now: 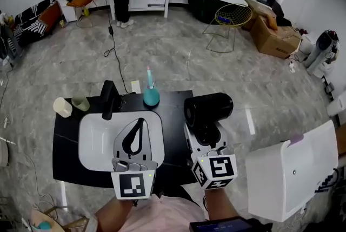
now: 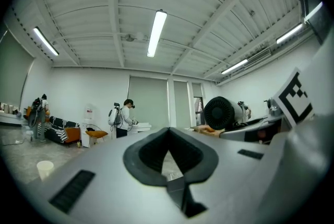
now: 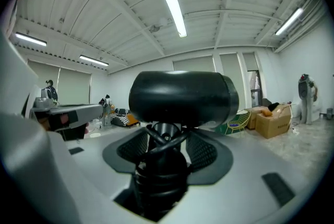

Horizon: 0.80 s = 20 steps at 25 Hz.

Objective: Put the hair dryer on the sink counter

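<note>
While both grippers were extended forward from the person's body, side by side and roughly level, the scene read as follows, left to right.

1. Two cups, one cream [image 1: 62, 107] and one pale green [image 1: 80, 103], stood at the far left corner of the black sink counter [image 1: 174, 112]. A black faucet [image 1: 109, 98] stood at the back rim of the white basin [image 1: 97, 141].
2. The left gripper [image 1: 140, 121] [image 2: 167, 133] was held over the basin, pointing away from the person. Its jaws were closed tip to tip and carried nothing; only floor showed through the opening behind the tips. Its marker cube [image 1: 132, 184] sat at the rear, nearest the person.
3. A teal bottle [image 1: 151, 94] stood on the counter behind the basin, beyond the left gripper's tips.
4. The right gripper [image 1: 206, 131] [image 3: 166, 151] was held parallel to the left one, just right of the basin and tilted slightly downward. Its jaws were clamped on the handle of the black hair dryer [image 1: 210, 108] [image 3: 182, 96].
5. The hair dryer's barrel lay crosswise ahead of the jaws, over the right end of the counter, with its grilled end facing the left gripper. Contact with the counter surface could not be determined.
6. The right marker cube [image 1: 216, 170] faced upward, with the person's hand [image 1: 219, 203] behind it.
</note>
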Motion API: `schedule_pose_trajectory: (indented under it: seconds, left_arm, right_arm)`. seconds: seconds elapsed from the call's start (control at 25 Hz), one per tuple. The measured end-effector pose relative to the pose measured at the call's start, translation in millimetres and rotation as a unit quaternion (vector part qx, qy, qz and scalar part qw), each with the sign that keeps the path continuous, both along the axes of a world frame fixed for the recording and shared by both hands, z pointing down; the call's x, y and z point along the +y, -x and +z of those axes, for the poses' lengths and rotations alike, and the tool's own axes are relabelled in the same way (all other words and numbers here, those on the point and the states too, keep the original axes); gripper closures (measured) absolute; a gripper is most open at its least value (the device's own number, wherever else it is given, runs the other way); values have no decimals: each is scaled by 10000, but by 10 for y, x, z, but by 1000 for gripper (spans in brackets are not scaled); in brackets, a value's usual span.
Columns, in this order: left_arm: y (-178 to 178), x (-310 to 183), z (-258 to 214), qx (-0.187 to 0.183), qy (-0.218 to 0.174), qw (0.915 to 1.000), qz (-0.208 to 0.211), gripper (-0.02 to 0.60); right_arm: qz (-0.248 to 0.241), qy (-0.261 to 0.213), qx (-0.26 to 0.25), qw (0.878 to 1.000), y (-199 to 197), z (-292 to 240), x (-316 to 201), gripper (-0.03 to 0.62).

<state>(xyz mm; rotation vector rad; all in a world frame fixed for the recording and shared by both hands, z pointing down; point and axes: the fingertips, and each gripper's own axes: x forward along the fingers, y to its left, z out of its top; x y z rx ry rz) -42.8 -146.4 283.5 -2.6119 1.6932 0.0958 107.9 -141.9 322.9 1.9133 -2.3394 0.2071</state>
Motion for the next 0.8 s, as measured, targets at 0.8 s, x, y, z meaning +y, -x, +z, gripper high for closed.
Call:
schedule_pose_trajectory:
  seconds: [0.8]
  left_arm:
    - [112, -505, 561, -145, 708, 9950, -691, 572]
  right_arm:
    - [-520, 1019, 70, 9934, 5, 952, -696, 355]
